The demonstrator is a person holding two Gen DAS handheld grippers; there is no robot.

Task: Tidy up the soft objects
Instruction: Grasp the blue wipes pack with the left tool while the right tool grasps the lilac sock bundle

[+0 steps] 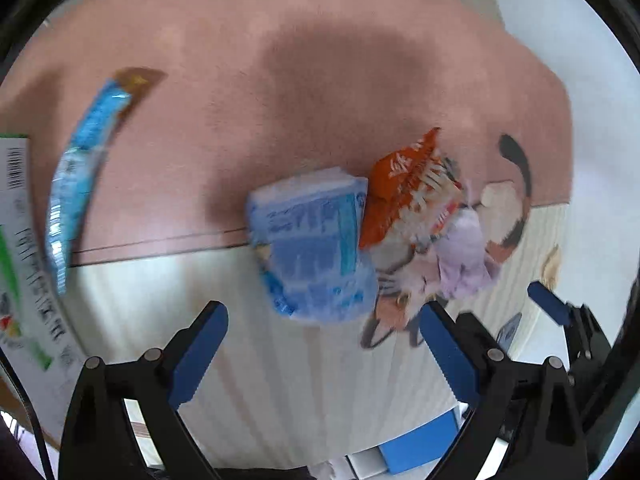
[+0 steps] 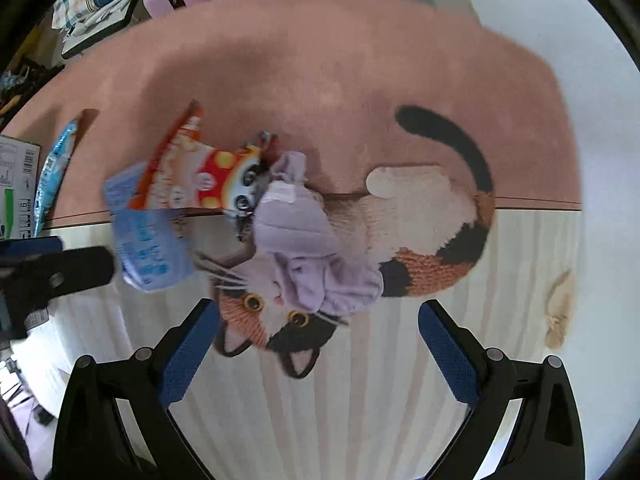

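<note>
Okay: both my grippers, left gripper [image 1: 322,354] and right gripper [image 2: 318,350], spread wide, holding nothing. Lilac cloth bundle [image 2: 308,256] lies on the cat rug [image 2: 432,216], touching the orange snack bag [image 2: 180,176]. Probably light and floppy; I'd pinch its thick bunched middle.

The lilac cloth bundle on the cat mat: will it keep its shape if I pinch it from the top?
Probably not. The lilac cloth bundle lies crumpled in loose folds, so it will likely sag and unfold when lifted. It looks light. It touches the orange snack bag, so that may shift along with it.
</note>
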